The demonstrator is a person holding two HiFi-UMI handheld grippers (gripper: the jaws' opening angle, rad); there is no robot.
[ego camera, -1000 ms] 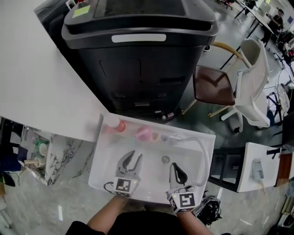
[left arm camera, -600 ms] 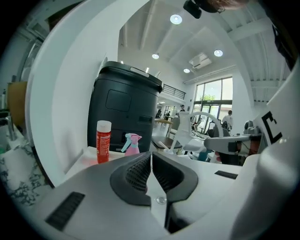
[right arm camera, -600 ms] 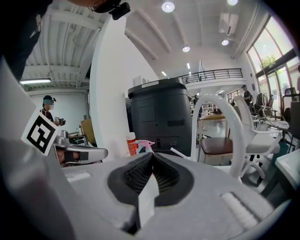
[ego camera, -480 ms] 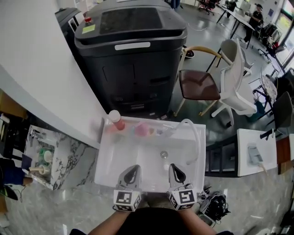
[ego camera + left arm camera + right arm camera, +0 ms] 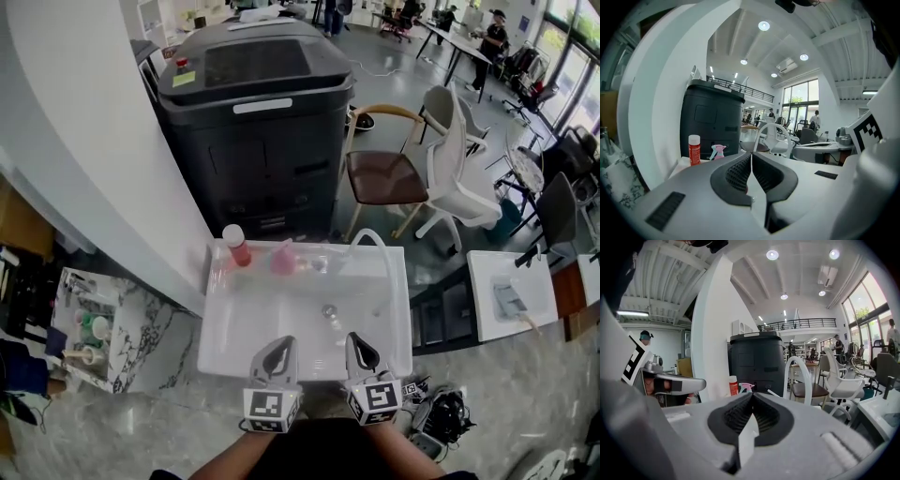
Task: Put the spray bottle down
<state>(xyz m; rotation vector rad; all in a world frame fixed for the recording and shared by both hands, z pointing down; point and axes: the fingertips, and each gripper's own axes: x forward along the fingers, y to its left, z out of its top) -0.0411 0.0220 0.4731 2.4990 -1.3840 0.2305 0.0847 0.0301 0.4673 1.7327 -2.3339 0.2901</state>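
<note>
The pink spray bottle stands on the back rim of the white sink, next to a red bottle with a white cap. It also shows small and far off in the left gripper view and the right gripper view. My left gripper hovers over the sink's near edge, shut, with nothing between its jaws. My right gripper is beside it, also shut and empty. Both are well short of the bottle.
A white curved faucet hose arches over the sink's back right. Behind the sink stands a big black machine, with a brown-seated chair to its right. A white wall runs at the left, above a marble shelf holding small items.
Both grippers have drawn back from the basin's middle to its near edge and risen. The left jaws, open a second ago, are now shut on nothing.
</note>
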